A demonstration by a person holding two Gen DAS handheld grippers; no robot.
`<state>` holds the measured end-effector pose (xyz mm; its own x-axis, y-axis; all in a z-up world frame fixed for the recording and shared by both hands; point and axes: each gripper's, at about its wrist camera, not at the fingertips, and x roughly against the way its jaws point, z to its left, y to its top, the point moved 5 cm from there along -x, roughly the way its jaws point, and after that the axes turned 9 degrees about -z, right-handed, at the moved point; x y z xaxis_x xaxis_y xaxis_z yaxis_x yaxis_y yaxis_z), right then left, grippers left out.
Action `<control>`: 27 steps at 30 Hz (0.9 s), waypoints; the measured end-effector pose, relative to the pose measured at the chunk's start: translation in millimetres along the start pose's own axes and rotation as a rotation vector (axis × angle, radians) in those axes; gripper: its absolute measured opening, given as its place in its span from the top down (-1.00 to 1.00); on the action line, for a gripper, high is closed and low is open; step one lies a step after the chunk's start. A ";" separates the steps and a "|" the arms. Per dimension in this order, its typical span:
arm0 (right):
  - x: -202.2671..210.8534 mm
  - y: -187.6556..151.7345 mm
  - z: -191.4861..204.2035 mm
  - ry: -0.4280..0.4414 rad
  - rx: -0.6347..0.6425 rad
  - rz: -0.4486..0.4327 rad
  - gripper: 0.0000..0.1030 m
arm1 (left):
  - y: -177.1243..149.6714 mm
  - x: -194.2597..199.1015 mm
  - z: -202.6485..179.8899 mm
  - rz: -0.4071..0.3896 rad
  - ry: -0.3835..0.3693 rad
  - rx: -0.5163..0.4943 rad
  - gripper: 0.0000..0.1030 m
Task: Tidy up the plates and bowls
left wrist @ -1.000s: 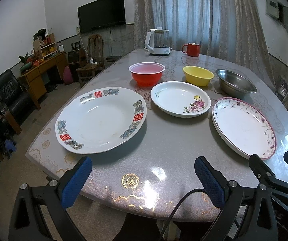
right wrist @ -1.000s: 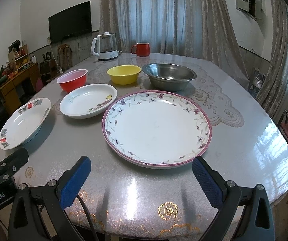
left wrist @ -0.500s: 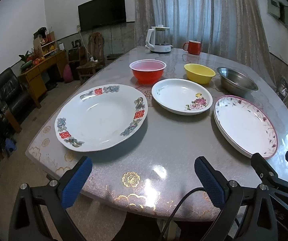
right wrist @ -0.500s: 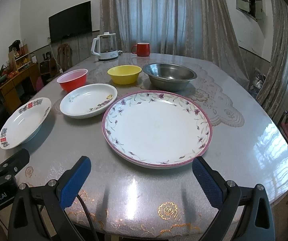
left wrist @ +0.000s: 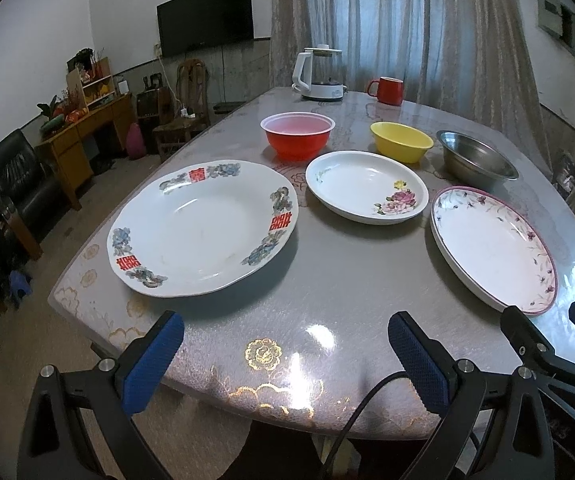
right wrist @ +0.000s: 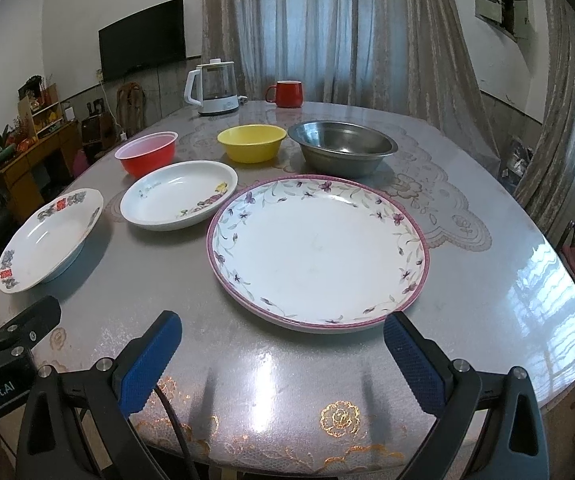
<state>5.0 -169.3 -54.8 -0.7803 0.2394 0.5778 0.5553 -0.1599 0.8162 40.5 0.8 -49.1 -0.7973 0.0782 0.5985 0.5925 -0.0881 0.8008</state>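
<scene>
On table [right wrist: 487, 280]: three plates up front, three bowls behind, all separate. Left gripper [left wrist: 287, 354] and right gripper [right wrist: 283, 352] both spread, holding nothing.

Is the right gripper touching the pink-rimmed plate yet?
Apart. In the right wrist view the open right gripper sits short of the pink-rimmed plate, with bare table showing between fingertips and the plate's near rim.

Your table [right wrist: 487, 280]: glossy, glare spots, gold print at edge. Three plates [right wrist: 319, 252] look glazed ceramic, smooth. Steel bowl [right wrist: 343, 150]: dull brushed metal. Red bowl [left wrist: 297, 136] & yellow bowl [left wrist: 401, 146]: plastic-looking, semi-matt. Gripper pads [right wrist: 151, 364]: blue, knurled texture.
</scene>
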 end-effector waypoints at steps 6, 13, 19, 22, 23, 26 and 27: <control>-0.5 -0.4 1.1 0.003 0.002 -0.002 -1.00 | -1.0 -1.1 0.3 0.004 -0.001 0.001 -0.99; -2.5 -0.6 2.7 0.006 0.006 0.005 -1.00 | -1.9 -4.5 1.0 0.017 -0.001 0.004 -0.99; -4.0 -1.3 4.5 0.010 0.011 0.010 -1.00 | -1.8 -6.9 1.5 0.026 0.003 0.004 -0.99; -4.1 -0.8 5.7 0.014 0.014 0.010 -1.00 | -1.6 -7.9 1.8 0.028 0.002 0.005 -0.99; -4.3 -0.7 6.3 0.017 0.016 0.011 -1.00 | -1.7 -7.8 1.9 0.028 0.003 0.005 -0.99; -5.5 0.7 8.3 0.028 0.022 0.010 -1.00 | -1.3 -8.8 3.5 0.029 0.006 0.008 -0.99; -5.9 1.6 9.0 0.036 0.023 0.008 -1.00 | -1.2 -9.0 4.3 0.029 0.007 0.011 -0.99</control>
<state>13.1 -162.3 -56.9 -0.7852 0.2036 0.5848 0.5680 -0.1394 0.8112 47.5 4.5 -55.4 -0.7804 0.0686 0.6215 0.6167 -0.0794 0.7832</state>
